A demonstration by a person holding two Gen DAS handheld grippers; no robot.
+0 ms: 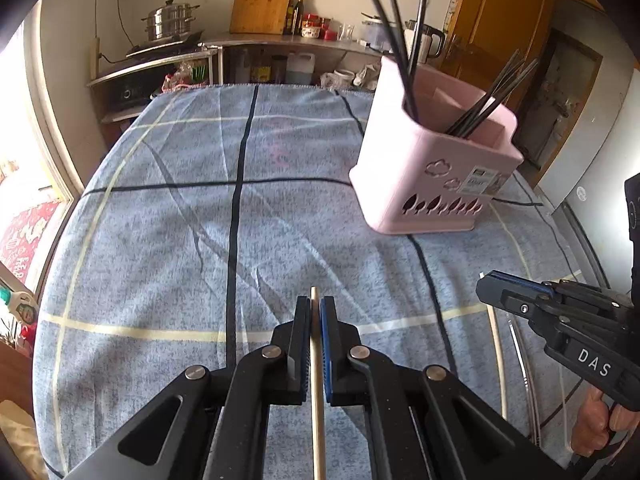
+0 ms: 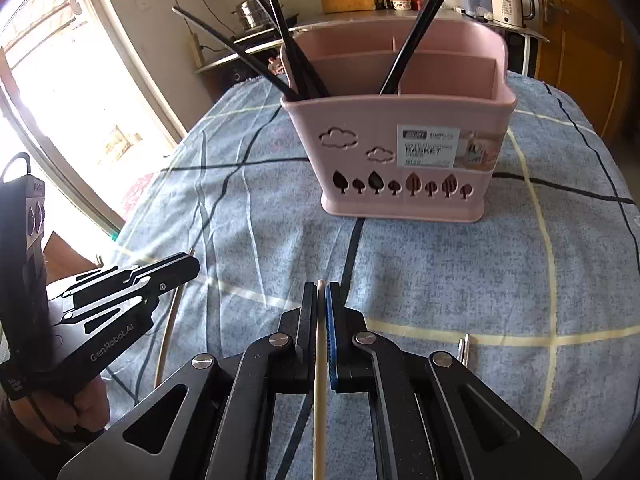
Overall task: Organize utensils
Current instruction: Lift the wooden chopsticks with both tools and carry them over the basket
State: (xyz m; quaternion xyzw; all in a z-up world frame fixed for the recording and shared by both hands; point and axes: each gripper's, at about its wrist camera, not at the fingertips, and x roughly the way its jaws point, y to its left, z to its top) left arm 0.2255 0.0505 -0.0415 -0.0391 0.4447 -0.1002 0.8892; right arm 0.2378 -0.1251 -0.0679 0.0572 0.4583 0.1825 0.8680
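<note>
A pink utensil basket (image 1: 432, 168) (image 2: 404, 152) stands on the blue checked tablecloth (image 1: 180, 220) and holds several black chopsticks (image 1: 396, 36) (image 2: 280, 36) in two compartments. My left gripper (image 1: 315, 306) is shut on a pale wooden chopstick (image 1: 317, 400) that runs back along its fingers. My right gripper (image 2: 320, 292) is shut on another pale wooden chopstick (image 2: 319, 408). Each gripper shows in the other's view, the right one (image 1: 486, 280) at the right edge, the left one (image 2: 194, 258) at the left edge. Both are low over the cloth, in front of the basket.
Two thin metal utensil tips (image 2: 463, 350) lie on the cloth right of my right gripper. A kitchen counter (image 1: 280, 40) with a pot, cutting board, bottles and kettle (image 2: 510, 2) stands behind the table. A window is on the left, a wooden door on the right.
</note>
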